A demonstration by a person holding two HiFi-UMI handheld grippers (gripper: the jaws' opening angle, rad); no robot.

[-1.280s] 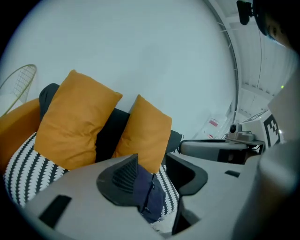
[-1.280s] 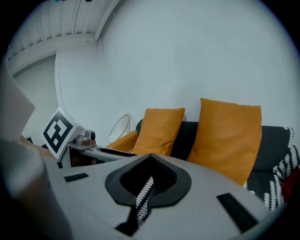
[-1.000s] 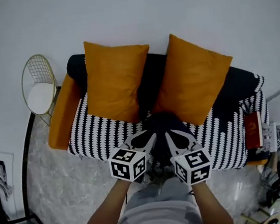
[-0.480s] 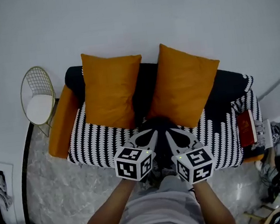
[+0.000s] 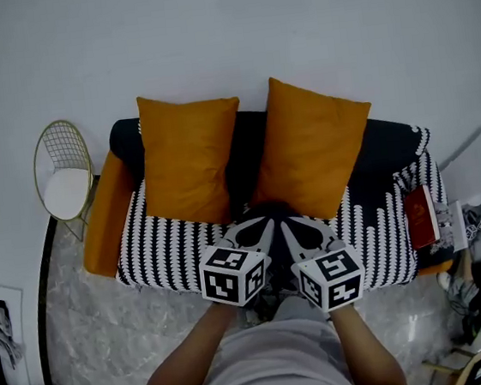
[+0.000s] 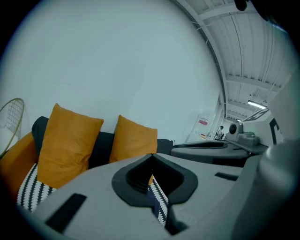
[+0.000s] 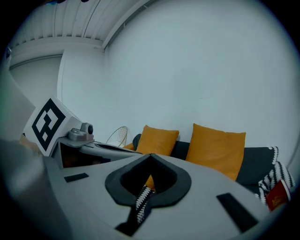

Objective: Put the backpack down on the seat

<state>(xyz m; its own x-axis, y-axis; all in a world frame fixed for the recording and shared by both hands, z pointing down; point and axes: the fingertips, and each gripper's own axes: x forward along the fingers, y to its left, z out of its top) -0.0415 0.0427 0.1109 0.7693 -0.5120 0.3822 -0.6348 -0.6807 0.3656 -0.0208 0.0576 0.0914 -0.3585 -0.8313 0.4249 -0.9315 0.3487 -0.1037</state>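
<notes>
I am looking down at the sofa [image 5: 391,148], and the backpack [image 5: 268,212] is showing as a dark lump on the middle of the seat [image 5: 164,239], just below the gap between the two orange cushions [image 5: 189,154] and right in front of my tools. The left tongs [image 5: 260,226] are closed, tip against tip, and the left gripper view shows it plainly [image 6: 152,155]. In the slot behind the tips I am seeing the striped cover [image 6: 161,206] and a narrow dark strip [image 6: 152,202]. I cannot tell whether this strip is a strap of the bag or only the bag seen through the slot. The right tongs [image 5: 289,227] are closed as well [image 7: 151,154], and only the striped cover and some orange are showing through their slot, so I am judging them empty. My judgement is that the putting-down step is at its very end, because the bag seems to be resting on the seat and not hanging. I am thinking the next move is to draw both tools back toward me and a little upward, slowly. If the dark strip is a strap, it could be dragging the bag toward the front edge, so I am planning to watch the bag while pulling away.
</notes>
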